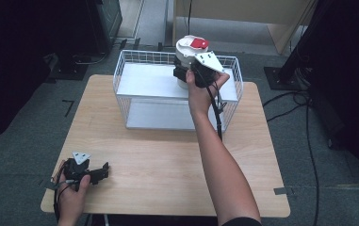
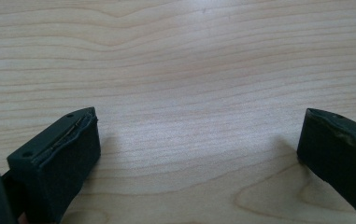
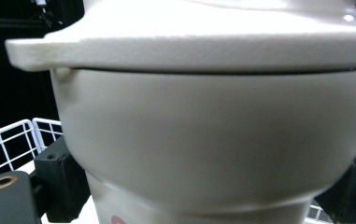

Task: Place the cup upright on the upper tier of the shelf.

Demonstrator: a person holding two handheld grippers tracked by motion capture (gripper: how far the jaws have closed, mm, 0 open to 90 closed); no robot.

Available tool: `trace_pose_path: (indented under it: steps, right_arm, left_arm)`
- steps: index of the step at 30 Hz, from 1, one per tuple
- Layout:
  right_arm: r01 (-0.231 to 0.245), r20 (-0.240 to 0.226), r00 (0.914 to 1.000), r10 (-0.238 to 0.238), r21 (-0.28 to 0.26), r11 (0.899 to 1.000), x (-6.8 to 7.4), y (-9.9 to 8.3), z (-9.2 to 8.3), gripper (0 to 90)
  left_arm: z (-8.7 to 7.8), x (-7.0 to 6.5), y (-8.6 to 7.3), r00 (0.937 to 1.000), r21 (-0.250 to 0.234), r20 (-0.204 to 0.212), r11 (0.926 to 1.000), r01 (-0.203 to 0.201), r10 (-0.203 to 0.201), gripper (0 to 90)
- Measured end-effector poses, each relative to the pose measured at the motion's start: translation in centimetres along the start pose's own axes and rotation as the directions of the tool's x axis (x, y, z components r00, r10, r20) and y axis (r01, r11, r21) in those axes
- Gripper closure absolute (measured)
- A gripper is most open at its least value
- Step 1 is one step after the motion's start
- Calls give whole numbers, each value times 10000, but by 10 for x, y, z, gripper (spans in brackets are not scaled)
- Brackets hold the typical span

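Note:
A white container point(image 1: 186, 52) with a red-labelled lid is held over the upper shelf at the back of a white wire basket point(image 1: 119, 70). My right gripper point(image 1: 183, 75) is shut on the container's lower body. In the right gripper view the container point(image 3: 213, 126) sits close up, and my right gripper point(image 3: 208, 196) has one black jaw on each side of it. I cannot tell whether the container's base touches the shelf. My left gripper point(image 1: 102, 172) rests at the table's front left corner. In its own view my left gripper point(image 2: 199, 149) is open over bare wood.
The wooden table point(image 1: 167, 160) has free room in front of the basket. The basket has a lower shelf point(image 1: 163, 117) below the upper one. Black cables point(image 1: 299, 101) and a stand base point(image 1: 281, 75) lie on the floor at the right. Dark equipment point(image 1: 104, 21) stands back left.

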State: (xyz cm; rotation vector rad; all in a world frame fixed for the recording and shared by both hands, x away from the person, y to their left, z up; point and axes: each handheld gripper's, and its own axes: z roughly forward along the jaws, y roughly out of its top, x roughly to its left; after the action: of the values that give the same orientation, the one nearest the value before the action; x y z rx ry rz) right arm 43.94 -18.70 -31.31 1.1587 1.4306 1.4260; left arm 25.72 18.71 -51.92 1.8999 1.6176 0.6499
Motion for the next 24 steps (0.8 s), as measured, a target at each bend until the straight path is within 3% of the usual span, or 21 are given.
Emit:
trace_pose_path:
  steps: [14, 24]
  right_arm:
    - [215, -419, 9989, -210, 101, 9997, -2, 1, -10, 0]
    - [458, -489, 9978, -445, 250, 9986, -8, -10, -23, 0]
  left_arm:
    - [0, 0, 0, 9999, 20, 34, 10000, -95, 95, 0]
    - [-1, 0, 0, 9999, 31, 35, 9999, -106, 106, 0]
